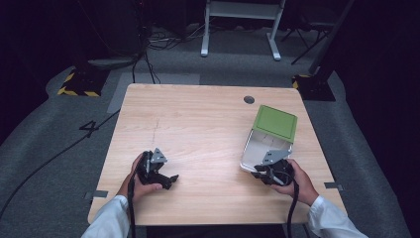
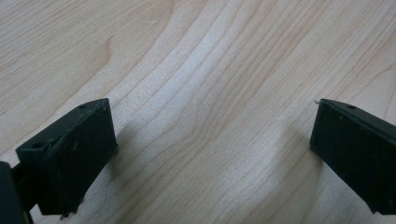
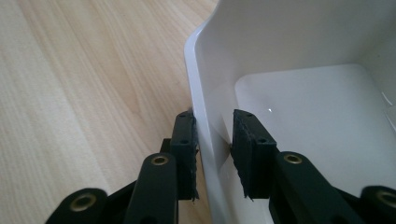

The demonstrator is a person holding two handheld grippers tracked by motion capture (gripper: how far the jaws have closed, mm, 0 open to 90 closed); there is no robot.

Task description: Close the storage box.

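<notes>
Table (image 1: 198, 129) of pale wood is taking up the middle of the high view, standing on grey carpet (image 1: 44, 144) with dark surroundings. A small round grey hole (image 1: 249, 99) is sitting in the top near the far right corner.

White box (image 1: 260, 146) is lying at the right side of the table, near the front edge, with its green lid (image 1: 275, 122) hinged up at the far end and tilting away. The open inside of the box is facing up and toward the person.

Right hand (image 1: 297, 181) is holding the right gripper (image 1: 267, 171) at the near wall of the box. In the right gripper view the right gripper (image 3: 215, 140) is straddling the white box's (image 3: 299, 84) wall: one jaw is outside, lying against the wall, and the other is inside the box with a narrow gap showing between its pad and the wall. The jaws are partly closed around the wall but not yet pinching it from both sides.

Left hand (image 1: 141, 186) is resting on the table at the front left, well apart from the box, holding the left gripper (image 1: 161, 176). In the left gripper view the left gripper (image 2: 212, 140) is hanging low over bare wood, its jaws spread wide with nothing between them.

White sleeves (image 1: 109, 220) are coming in from the bottom edge, and a black cable (image 1: 131, 208) is trailing back from each gripper.
</notes>
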